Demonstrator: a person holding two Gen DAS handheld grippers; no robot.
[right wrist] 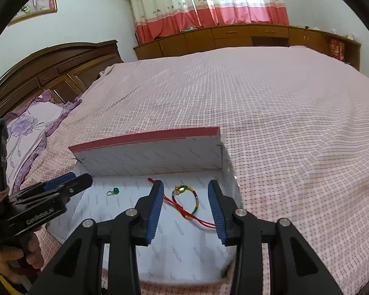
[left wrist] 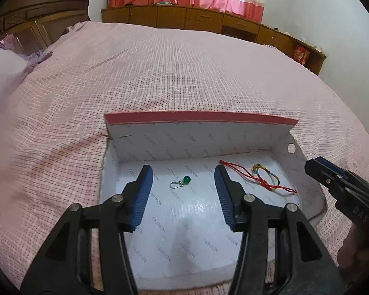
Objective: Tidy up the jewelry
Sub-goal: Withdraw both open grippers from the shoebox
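An open white box (left wrist: 209, 231) (right wrist: 184, 243) with a red-edged lid lies on the bed. Inside it on the left lies a green bead earring (left wrist: 182, 181) (right wrist: 114, 191). On the right inside lies a red cord bracelet with multicoloured beads (left wrist: 263, 179) (right wrist: 187, 201). My left gripper (left wrist: 183, 180) hangs open above the earring, which lies loose on the box floor between its blue pads. My right gripper (right wrist: 185, 198) is open over the bracelet, touching nothing I can see. Each gripper shows at the edge of the other's view: right gripper (left wrist: 337, 179), left gripper (right wrist: 61, 186).
The box rests on a pink checked bedspread (left wrist: 160, 73) (right wrist: 283, 113). A purple pillow (right wrist: 29, 127) and a wooden headboard (right wrist: 49, 73) are at the left. Wooden cabinets (left wrist: 209, 22) and red-and-white curtains stand beyond the bed. A hand (right wrist: 17, 255) holds the left gripper.
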